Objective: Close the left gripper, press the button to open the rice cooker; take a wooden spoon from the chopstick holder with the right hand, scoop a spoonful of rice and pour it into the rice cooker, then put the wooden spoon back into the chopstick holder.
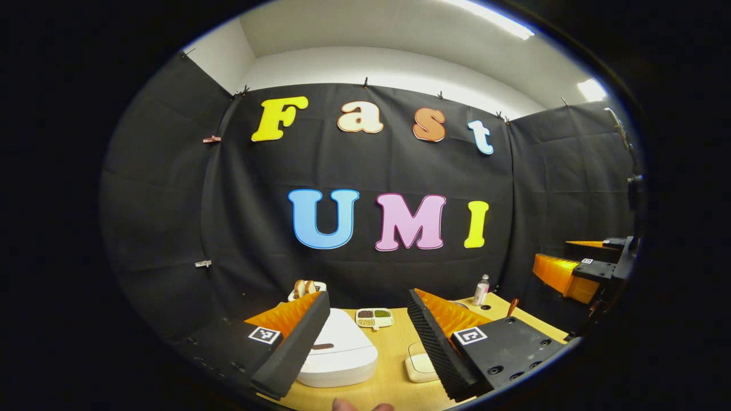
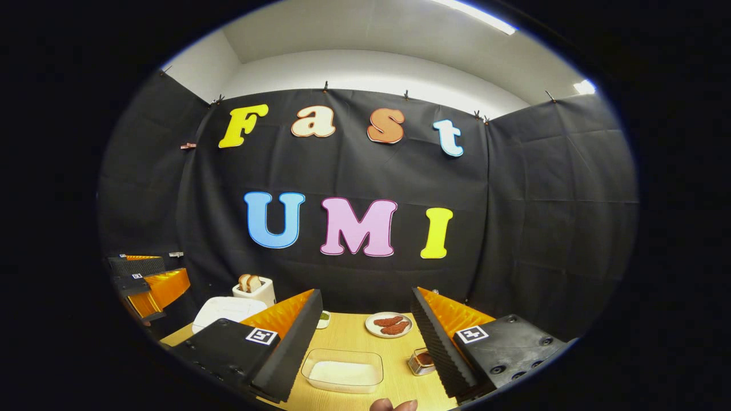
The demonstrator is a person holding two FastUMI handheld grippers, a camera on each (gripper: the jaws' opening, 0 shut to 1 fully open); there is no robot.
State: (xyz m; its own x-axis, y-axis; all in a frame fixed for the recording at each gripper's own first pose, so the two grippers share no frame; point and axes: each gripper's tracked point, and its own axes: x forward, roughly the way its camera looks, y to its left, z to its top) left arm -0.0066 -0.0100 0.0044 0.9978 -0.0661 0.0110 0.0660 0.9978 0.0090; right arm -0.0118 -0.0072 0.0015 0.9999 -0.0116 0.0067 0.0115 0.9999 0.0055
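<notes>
Cooker (image 1: 337, 351), lower centre of left gripper view: white, brown mark on lid. Table (image 1: 394, 365): pale wood. Left gripper (image 1: 365, 342): orange fingers, black ribbed pads (black-and-white square tags). Right gripper view, bottom centre: clear tub (image 2: 342, 371) of white rice; plate (image 2: 389, 324) white, reddish-brown pieces.

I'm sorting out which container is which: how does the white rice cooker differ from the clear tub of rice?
The rice cooker is opaque white with its lid down; the tub is clear, lidless and shows white rice. The cooker is a rounded, taller body; the tub is a shallow rectangle. Both sit on the wooden table, untouched.
</notes>
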